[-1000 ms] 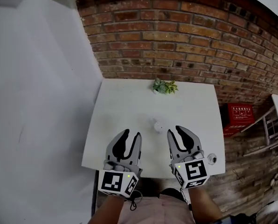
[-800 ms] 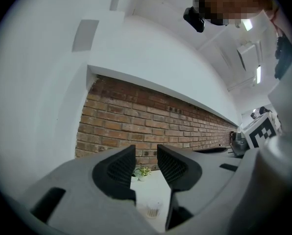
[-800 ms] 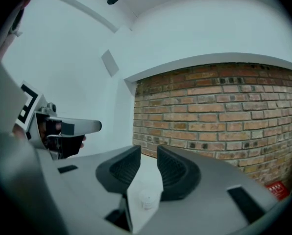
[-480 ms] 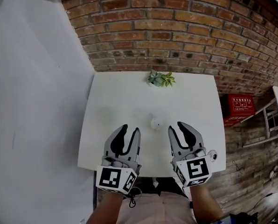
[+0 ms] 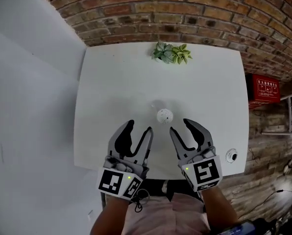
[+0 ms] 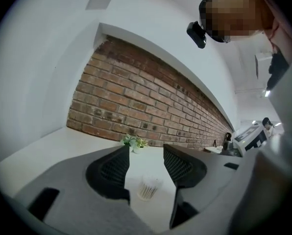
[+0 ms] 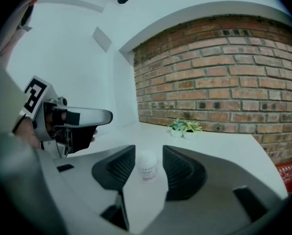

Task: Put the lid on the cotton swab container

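Your left gripper [image 5: 140,126] and right gripper [image 5: 179,126], jaws just spreading with nothing between, face the cotton swab container [image 5: 164,115]; the lid [image 5: 231,155] lies well right, potted plants [image 5: 171,53] beyond.

The cotton swab container [image 5: 164,115] stands on the bench [image 5: 111,92] near its middle, a little toward the near edge. The potted plants [image 5: 171,53] sit well behind it at the far edge, against the brick wall [image 5: 185,13]. The lid [image 5: 231,155] lies well apart to the right, by the bench's near right corner.
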### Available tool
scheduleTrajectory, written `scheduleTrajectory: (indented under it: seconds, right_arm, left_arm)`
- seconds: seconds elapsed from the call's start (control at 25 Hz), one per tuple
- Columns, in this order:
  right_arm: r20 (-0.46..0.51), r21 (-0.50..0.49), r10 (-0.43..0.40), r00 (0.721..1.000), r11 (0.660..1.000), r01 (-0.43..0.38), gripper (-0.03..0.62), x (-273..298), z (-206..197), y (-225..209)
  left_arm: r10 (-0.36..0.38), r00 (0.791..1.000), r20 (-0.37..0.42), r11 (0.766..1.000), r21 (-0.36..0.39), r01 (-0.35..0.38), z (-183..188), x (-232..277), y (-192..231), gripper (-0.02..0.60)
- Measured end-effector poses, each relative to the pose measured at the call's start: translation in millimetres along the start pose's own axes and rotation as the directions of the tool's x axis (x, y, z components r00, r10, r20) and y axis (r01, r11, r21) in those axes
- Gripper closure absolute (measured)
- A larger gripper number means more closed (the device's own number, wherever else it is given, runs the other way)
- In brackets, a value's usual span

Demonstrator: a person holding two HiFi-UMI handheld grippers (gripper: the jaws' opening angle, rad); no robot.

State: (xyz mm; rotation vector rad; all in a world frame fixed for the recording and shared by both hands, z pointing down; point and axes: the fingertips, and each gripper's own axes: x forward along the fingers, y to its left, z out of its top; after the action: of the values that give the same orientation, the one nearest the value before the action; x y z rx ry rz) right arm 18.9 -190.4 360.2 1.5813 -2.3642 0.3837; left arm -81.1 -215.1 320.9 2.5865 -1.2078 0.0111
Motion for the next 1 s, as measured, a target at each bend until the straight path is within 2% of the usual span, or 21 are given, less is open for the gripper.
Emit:
scheduleTrajectory:
  seconds: [0.24, 0.4, 0.72, 1.0]
  right_arm:
    - [-0.109, -0.010, 0.030, 0.994, 0.999, -0.032, 0.413, 31.9, -50.6, 1.2]
    - [-0.175, -0.040, 0.047, 0.984, 0.998, -0.055, 0.413, 45.9, -69.9, 3.0]
    - [-0.205, -0.055, 0.069, 0.976, 0.995, -0.082, 0.439, 59.9, -80.6, 6.2]
    - [-0.204, -0.042, 0.082, 0.975, 0.995, -0.092, 0.441, 65.7, -81.2, 5.6]
  left_arm:
    - [-0.049, 0.996, -0.071, 0.998, -0.029, 0.047, -40.9, 19.6, 8.5, 0.271]
    - [-0.068, 0.992, -0.105, 0.996, -0.064, 0.062, -62.5, 28.4, 17.4, 0.255]
    - [-0.089, 0.985, -0.146, 0.993, -0.095, 0.076, -88.4, 38.9, 30.9, 0.236]
    - [-0.131, 0.983, -0.128, 0.987, -0.106, 0.118, -84.4, 50.0, 33.2, 0.211]
